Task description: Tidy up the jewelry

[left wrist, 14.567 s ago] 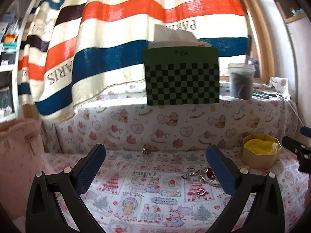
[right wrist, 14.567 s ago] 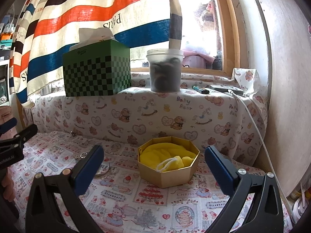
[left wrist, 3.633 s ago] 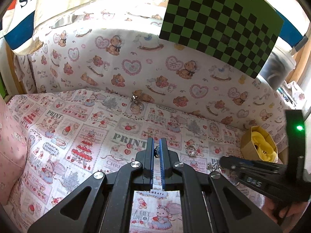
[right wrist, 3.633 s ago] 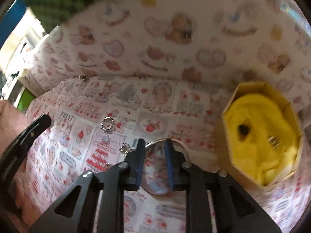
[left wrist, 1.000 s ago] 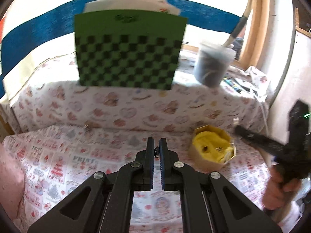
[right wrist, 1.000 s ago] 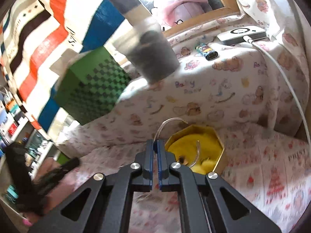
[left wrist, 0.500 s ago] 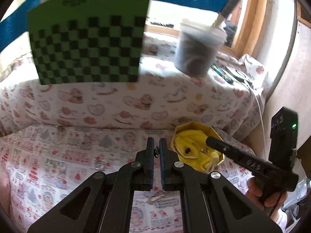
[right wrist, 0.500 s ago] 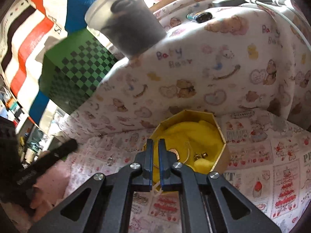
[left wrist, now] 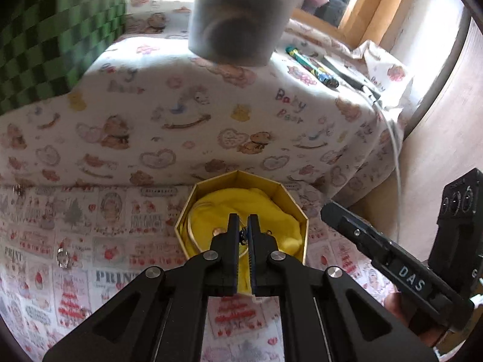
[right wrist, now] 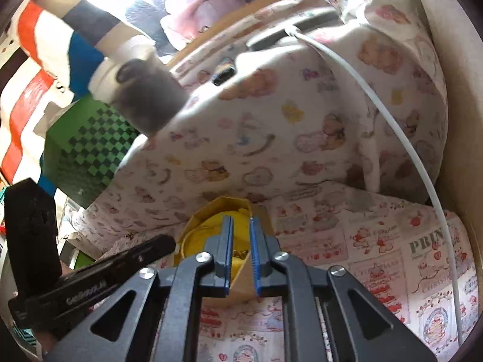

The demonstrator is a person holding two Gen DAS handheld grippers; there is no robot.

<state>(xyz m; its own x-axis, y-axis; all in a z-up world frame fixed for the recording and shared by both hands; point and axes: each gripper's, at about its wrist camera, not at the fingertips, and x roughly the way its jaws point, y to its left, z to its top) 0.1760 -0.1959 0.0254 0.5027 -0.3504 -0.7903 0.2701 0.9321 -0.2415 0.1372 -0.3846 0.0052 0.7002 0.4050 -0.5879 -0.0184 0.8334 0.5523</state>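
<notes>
A gold octagonal box (left wrist: 238, 178) lined with yellow cloth (left wrist: 280, 220) sits on the printed cloth; it also shows in the right wrist view (right wrist: 232, 203). A thin bangle (left wrist: 190, 235) and small pieces lie inside it. My left gripper (left wrist: 244, 226) hovers over the box, shut on a small dark jewelry piece (left wrist: 242, 236). My right gripper (right wrist: 240, 226) is slightly open and empty, just above the box's right side. It shows in the left wrist view (left wrist: 329, 208) as a black finger beside the box.
A small ring (left wrist: 62, 258) lies on the cloth at left. Behind, a raised ledge carries a green checkered tissue box (left wrist: 45, 30), a grey tub (left wrist: 238, 15), a pen (left wrist: 311, 66) and a white cable (right wrist: 392, 126). A wooden wall (left wrist: 446, 126) is at right.
My right gripper has opened and let the bangle go into the box. My left gripper has moved right and down over the box, still shut on its piece.
</notes>
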